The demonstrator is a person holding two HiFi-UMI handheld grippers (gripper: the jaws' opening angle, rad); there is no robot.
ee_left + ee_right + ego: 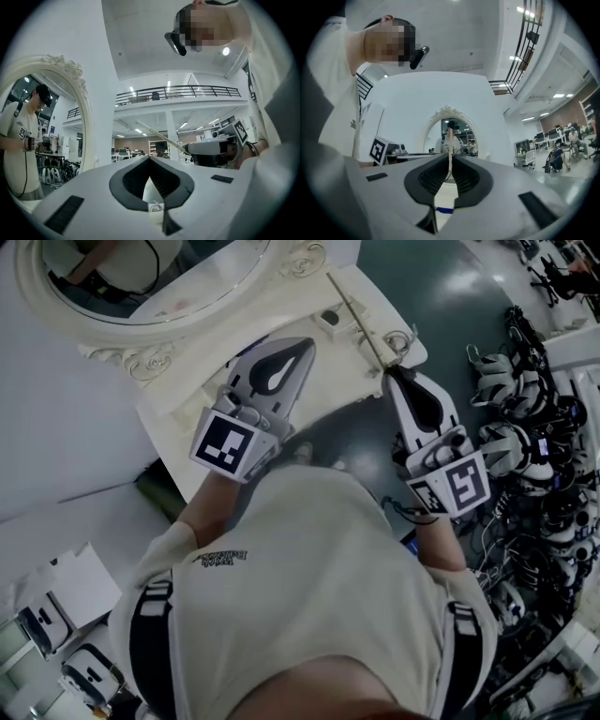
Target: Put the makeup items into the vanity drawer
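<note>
White and black against a dark floor

The vanity and its scroll-carved mirror frame were creamy white. The left gripper and right gripper were pale grey with black ribbed pads and black-and-white square markers. The thin stick was cream, the shirt beige with black straps, the floor dark grey-green.

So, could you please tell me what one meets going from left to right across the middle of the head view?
Left gripper → thin stick → right gripper, its jaws closed on that stick → heap of headsets and cables on the floor.
</note>
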